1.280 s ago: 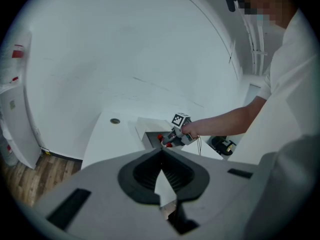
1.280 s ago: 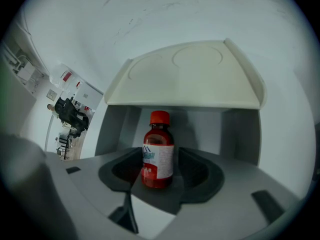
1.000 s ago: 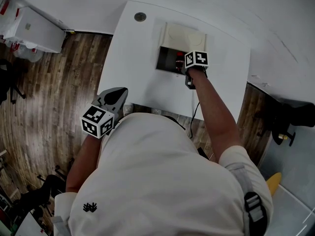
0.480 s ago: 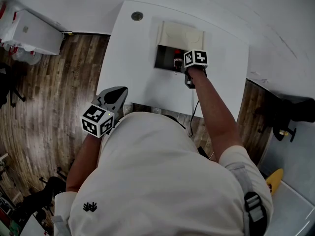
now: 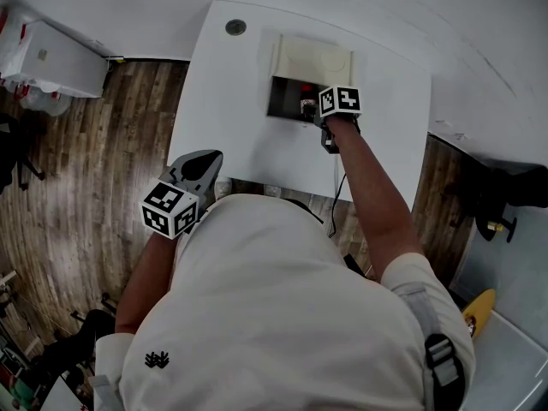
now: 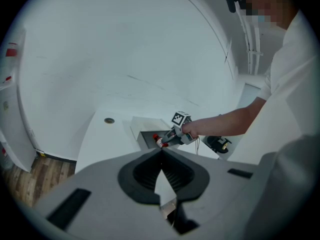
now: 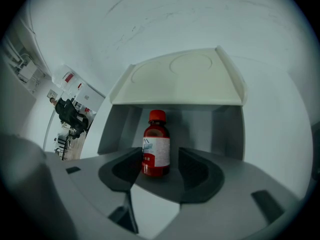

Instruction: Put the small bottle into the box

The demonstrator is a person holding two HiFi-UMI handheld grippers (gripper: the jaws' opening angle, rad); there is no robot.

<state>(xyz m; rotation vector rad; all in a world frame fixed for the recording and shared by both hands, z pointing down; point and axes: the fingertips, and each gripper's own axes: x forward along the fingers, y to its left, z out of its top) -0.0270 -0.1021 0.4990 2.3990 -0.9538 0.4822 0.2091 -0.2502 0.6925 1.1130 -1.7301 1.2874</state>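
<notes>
Head view: we are seeing the right gripper (image 5: pixel 310 110) reaching into the open box (image 5: pixel 312 58) at upper centre, with the small bottle (image 5: pixel 306 106) inside it. The left gripper (image 5: pixel 204 163) is hanging at lower left, by the near edge of the white table (image 5: pixel 231 101). Wood floor (image 5: pixel 86 161) is filling the left of the frame.

Left gripper view: its jaws are pressing together on nothing.

Right gripper view: the jaws are standing apart around the upright bottle, with a gap showing on its right. It is resting on the box's floor, lid raised behind. We are judging the placing done, with only the withdrawal left.
</notes>
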